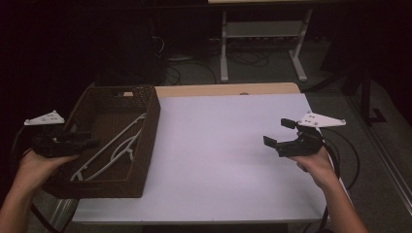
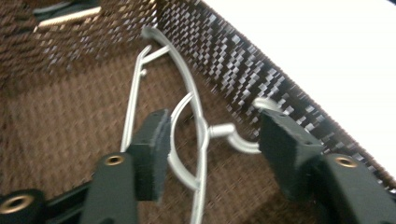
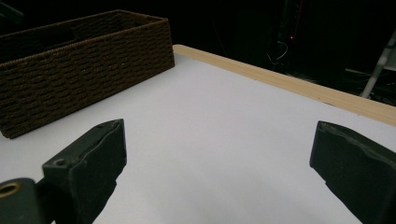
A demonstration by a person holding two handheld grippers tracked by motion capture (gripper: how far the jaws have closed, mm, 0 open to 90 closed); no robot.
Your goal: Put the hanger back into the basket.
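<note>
At the near edge of the high view the person's forearms are cut off by the frame, and dim light swallows much of the left side. The left hand point(image 1: 34, 162) holds the left gripper point(image 1: 85, 143) over the near left part of the basket point(image 1: 150, 121), its black body hard to separate from the dark weave. In the left gripper view its jaws stand wide apart with nothing between the pads; the padded faces are matte and slightly rough, with brass-coloured screw inserts behind them. Just beyond them lies a hanger point(image 2: 198, 126) of smooth silver-grey metal on the basket floor, its curved hook end near the basket's right wall and its lower part running out of the frame. In the high view the hanger point(image 1: 114, 150) shows as pale thin bars crossing the floor at a slant; how many hangers lie there cannot be told.

The right hand point(image 1: 316, 165) holds the right gripper point(image 1: 279, 131) above the right side of the table point(image 1: 218, 145), jaws spread wide and empty, a pale three-cornered plate on top.

The basket is rectangular, dark brown woven fibre, set at the table's left edge. The table top is smooth white, with a bare wooden strip along its far edge. Beyond, the floor, cables and a white frame's legs fade into darkness.
</note>
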